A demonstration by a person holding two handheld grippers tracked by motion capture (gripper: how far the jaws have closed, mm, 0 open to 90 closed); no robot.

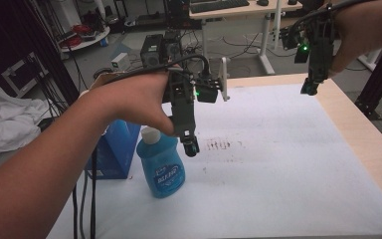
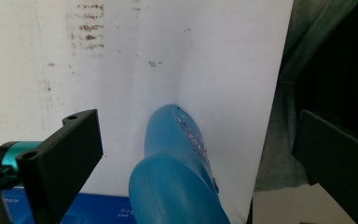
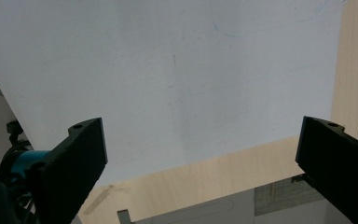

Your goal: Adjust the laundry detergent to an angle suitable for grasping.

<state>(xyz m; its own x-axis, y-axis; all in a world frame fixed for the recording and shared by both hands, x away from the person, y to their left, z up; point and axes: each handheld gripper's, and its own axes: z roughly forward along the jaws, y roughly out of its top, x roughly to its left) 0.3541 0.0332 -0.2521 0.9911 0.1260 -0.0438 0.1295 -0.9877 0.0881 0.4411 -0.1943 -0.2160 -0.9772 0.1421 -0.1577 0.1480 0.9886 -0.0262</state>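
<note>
Glossy blue plastic bottle (image 1: 161, 167) on a matt white sheet (image 1: 278, 164) covering the pale wooden table (image 1: 363, 129)

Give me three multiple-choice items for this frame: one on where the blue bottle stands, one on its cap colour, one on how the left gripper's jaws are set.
1. Where does the blue bottle stand?
A. on the white sheet, beside the blue box
B. on the floor
C. on the far desk

2. What colour is the bottle's cap?
A. red
B. white
C. black

3. How are the jaws of the left gripper set?
A. shut on the bottle
B. shut on nothing
C. open, with the bottle between them and untouched

Answers:
1 A, the high view shows the bottle upright on the sheet next to the box.
2 B, the high view shows a white cap on top.
3 C, the left gripper view shows a gap on either side of the bottle.
</note>
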